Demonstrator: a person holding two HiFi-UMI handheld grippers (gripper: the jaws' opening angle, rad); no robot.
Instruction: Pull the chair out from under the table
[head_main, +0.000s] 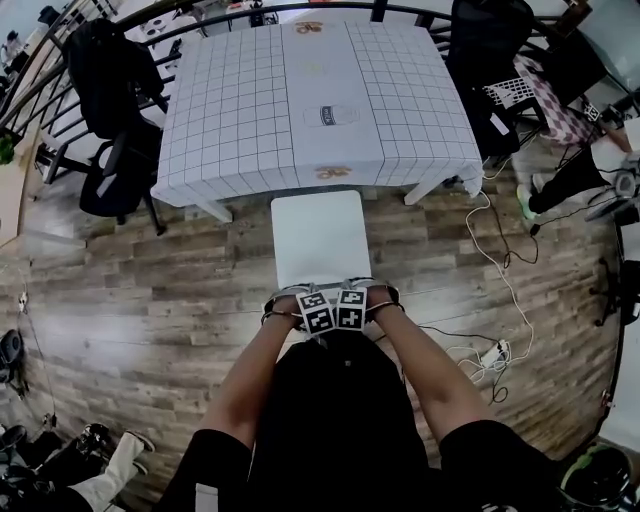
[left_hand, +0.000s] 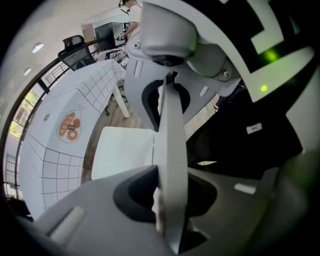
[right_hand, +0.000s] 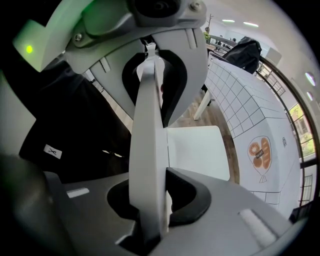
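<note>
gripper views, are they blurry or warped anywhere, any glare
Left gripper view: strong fisheye, black corners, the near jaws soft, the chair's backrest sharper, a green lamp glaring top right. Right gripper view: same warp, another green lamp top left. Head view: table edges bowed, lighting even.

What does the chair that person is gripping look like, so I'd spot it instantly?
Find the big table with the grid-patterned cloth. On the wood floor at the middle of its near edge stands the chair, backrest toward the person. It alone is plain white; the office chairs beside the table are black.
</note>
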